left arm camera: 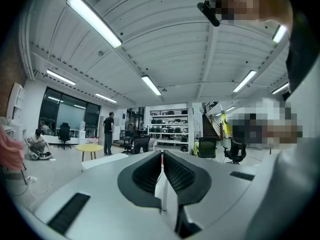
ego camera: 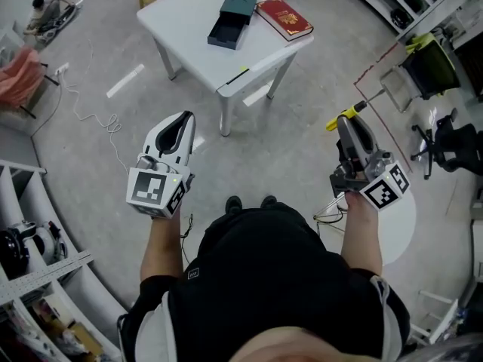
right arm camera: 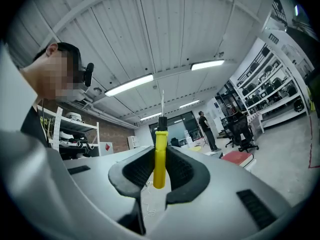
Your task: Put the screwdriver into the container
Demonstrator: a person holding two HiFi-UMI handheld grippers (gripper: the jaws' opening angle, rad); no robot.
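My right gripper [ego camera: 345, 118] [right arm camera: 160, 159] is shut on a yellow-handled screwdriver [ego camera: 346, 115] [right arm camera: 159, 154], whose metal shaft points away past the jaws. It hangs over the grey floor, right of the white table [ego camera: 196, 51]. A dark open container [ego camera: 234, 18] lies on that table, far from both grippers. My left gripper [ego camera: 181, 124] [left arm camera: 162, 168] is shut with nothing in it, held over the floor in front of the table.
A red book [ego camera: 285, 18] lies beside the container on the table. Office chairs [ego camera: 445, 138] and shelves stand at the right. A white cable [ego camera: 90, 115] runs over the floor at the left. Curved white shelving [ego camera: 30, 225] is at the lower left.
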